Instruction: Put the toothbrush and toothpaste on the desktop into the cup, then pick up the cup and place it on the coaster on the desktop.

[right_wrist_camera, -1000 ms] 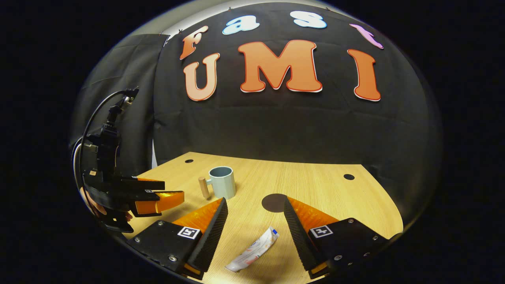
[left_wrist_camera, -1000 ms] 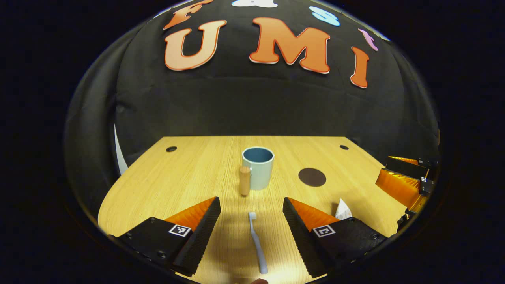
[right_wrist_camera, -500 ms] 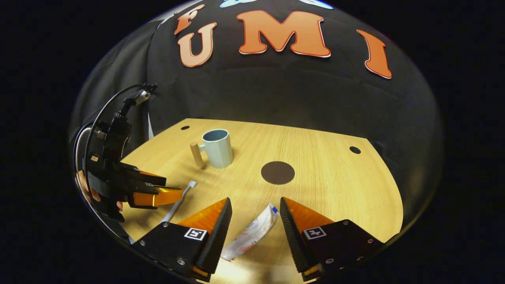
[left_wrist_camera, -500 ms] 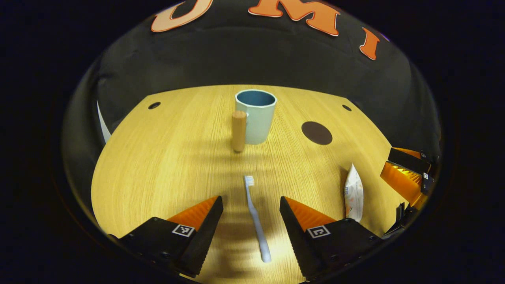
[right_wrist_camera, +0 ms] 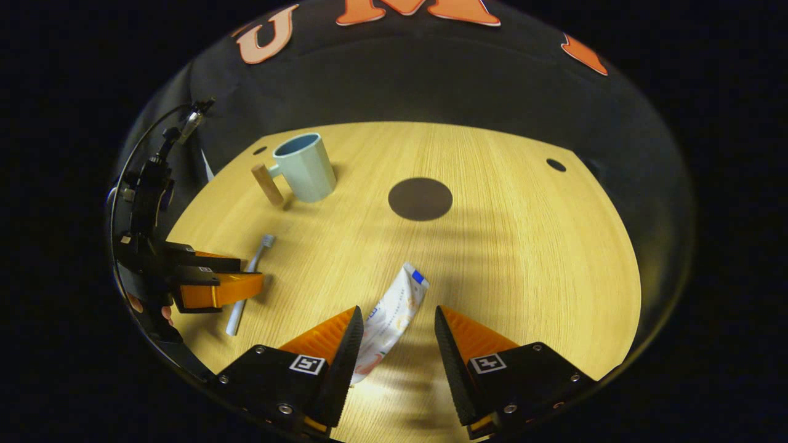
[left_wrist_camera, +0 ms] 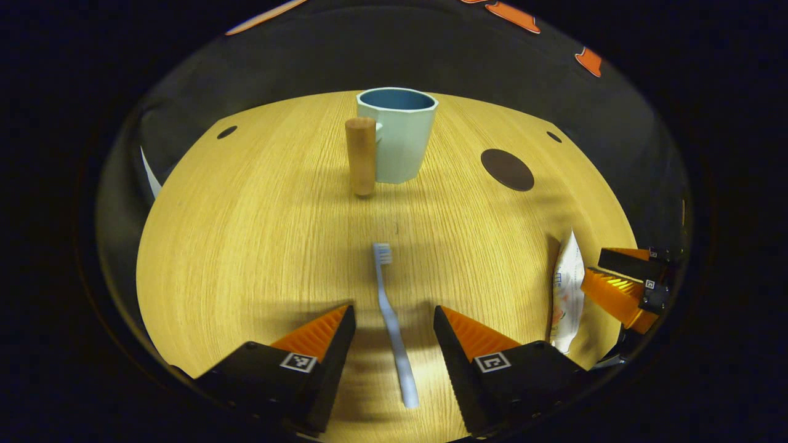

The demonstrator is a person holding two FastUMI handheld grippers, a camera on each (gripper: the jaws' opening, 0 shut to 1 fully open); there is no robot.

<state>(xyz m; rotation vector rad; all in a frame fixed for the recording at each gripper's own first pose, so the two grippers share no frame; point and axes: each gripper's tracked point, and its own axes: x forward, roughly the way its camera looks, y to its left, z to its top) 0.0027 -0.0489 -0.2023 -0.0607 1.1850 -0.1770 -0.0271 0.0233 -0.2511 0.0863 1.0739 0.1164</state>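
Between the spread fingers of the left gripper (left_wrist_camera: 394, 320) lies the pale blue toothbrush (left_wrist_camera: 390, 320) flat on the wooden desktop (left_wrist_camera: 246, 234), bristles toward 12 o'clock, untouched by either finger. The right gripper (right_wrist_camera: 394, 323), also spread, straddles the lower end of the toothpaste tube (right_wrist_camera: 389, 321), its blue cap toward 1 o'clock. Farther off, the light blue cup (left_wrist_camera: 398, 140) with its wooden handle (left_wrist_camera: 360, 155) stands upright at 12 o'clock in the left gripper view, the dark round coaster (left_wrist_camera: 507, 170) at 1 o'clock, well apart.

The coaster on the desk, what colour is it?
Dark brown, a plain round coaster, clearest in the right gripper view.
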